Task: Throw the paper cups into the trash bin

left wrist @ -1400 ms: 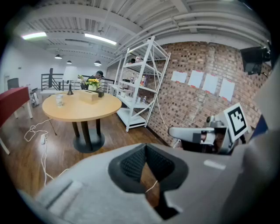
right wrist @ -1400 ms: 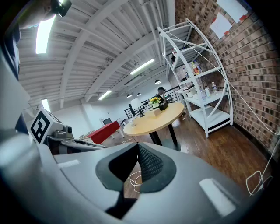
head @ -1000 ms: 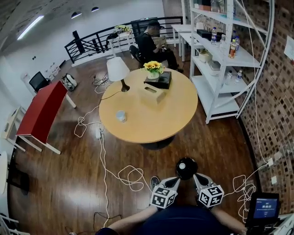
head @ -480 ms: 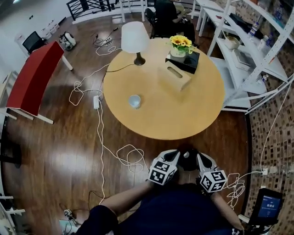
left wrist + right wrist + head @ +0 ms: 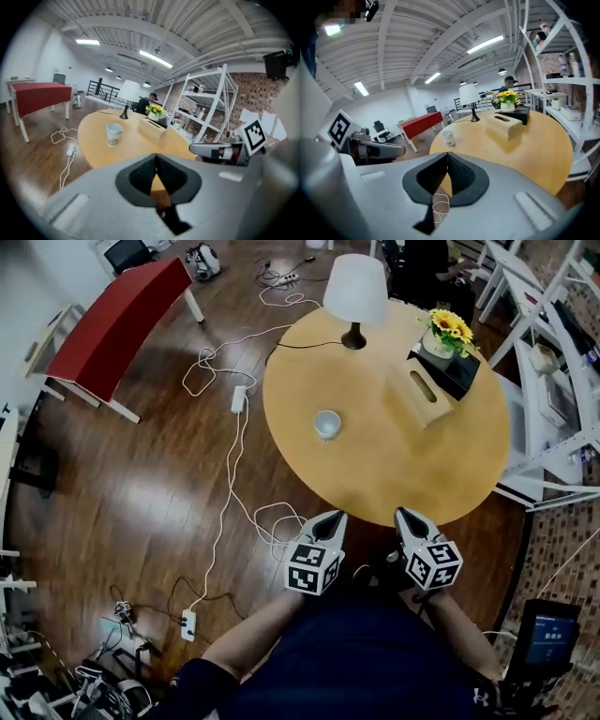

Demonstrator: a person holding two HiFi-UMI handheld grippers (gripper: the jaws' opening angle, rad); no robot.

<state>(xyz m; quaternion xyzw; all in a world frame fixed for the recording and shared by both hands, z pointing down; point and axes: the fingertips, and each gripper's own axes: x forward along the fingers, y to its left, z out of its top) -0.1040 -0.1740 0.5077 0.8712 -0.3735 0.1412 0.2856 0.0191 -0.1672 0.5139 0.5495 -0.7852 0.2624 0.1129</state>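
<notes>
Left tool (image 5: 334,517): jaws pressed together, nothing between them, just at the worktop's (image 5: 403,474) near edge.
Right tool (image 5: 403,515): likewise closed and empty, beside the left one.
Cup (image 5: 326,423): upright on the worktop, left of its middle, well apart from both tools.
Bin: not plainly seen in any view.
Risk, reach: a tool arriving closed would likely bump the light cup over or shove it away.
Risk, grip: a hard pinch may crush the paper wall; a rim-only pinch may slip.
Risk, overshoot: the lamp (image 5: 355,289) and box (image 5: 424,395) stand beyond the cup.
Risk, floor: cable (image 5: 234,484) loops near the worktop could snag feet.
</notes>
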